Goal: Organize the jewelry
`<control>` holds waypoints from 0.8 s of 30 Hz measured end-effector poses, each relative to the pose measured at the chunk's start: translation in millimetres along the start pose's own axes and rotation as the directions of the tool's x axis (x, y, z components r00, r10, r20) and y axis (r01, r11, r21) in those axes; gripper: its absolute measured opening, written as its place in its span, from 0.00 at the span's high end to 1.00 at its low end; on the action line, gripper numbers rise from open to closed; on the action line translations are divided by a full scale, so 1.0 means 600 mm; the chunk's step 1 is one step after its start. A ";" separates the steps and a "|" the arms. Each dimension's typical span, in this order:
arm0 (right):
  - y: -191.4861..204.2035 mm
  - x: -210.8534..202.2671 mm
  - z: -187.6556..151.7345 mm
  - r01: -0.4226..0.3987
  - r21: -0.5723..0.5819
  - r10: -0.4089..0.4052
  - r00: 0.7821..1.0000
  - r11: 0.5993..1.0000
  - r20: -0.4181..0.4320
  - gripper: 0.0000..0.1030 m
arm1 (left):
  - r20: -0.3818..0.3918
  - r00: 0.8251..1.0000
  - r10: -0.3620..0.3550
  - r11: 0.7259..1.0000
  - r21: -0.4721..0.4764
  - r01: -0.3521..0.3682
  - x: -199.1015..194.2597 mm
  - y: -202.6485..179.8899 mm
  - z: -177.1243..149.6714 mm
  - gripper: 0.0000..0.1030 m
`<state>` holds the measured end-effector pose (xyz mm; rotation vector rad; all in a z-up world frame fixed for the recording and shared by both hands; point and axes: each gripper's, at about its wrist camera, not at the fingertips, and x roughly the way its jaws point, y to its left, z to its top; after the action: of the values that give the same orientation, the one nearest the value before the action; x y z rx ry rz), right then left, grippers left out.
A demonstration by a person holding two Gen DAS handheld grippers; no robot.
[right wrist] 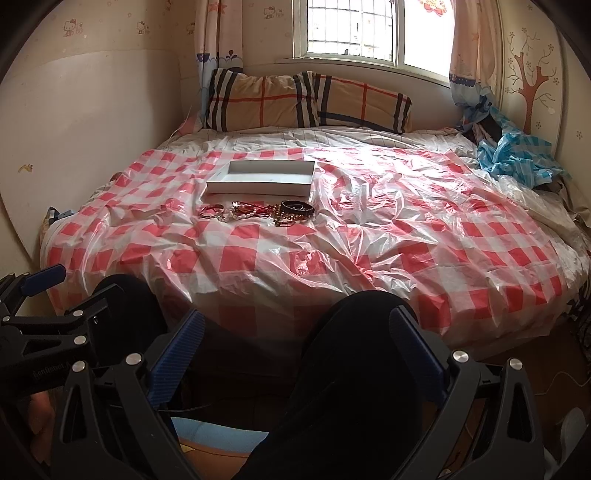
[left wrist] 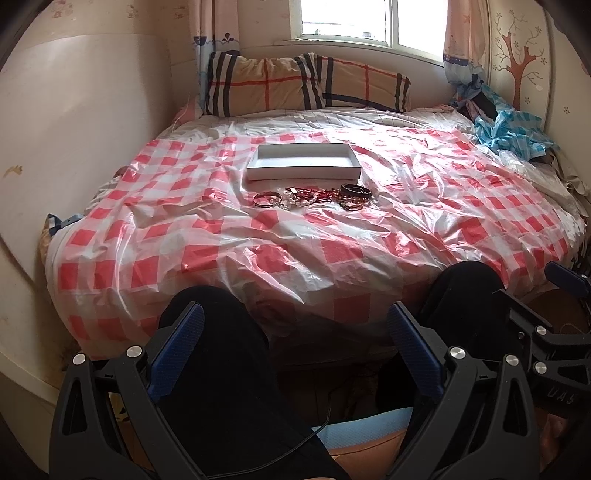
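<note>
on the bed's red-checked plastic sheet, left gripper jaws wide and empty, jewelry strung left to right, just before white box lying lengthwise alongside, right gripper jaws wide and empty, plaid pillows under window

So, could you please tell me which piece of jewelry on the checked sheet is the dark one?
The black band bracelet at the right end of the row; the others are red, gold or pearl.
</note>
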<state>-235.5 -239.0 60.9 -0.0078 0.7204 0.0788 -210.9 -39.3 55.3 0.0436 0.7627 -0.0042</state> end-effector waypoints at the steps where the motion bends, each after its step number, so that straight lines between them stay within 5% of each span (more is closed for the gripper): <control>1: 0.000 0.000 0.000 0.000 0.000 0.000 1.000 1.000 0.000 0.07 | 0.000 1.000 0.002 1.000 -0.001 -0.002 -0.001 -0.001 0.001 0.07; 24: 0.002 -0.001 -0.001 0.000 -0.001 0.000 1.000 1.000 0.001 0.07 | 0.000 1.000 0.002 1.000 0.001 -0.002 -0.002 -0.005 -0.004 0.07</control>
<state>-236.2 -237.8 60.8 -0.0089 0.7196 0.0794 -213.4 -42.2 53.9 0.0453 0.7627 -0.0026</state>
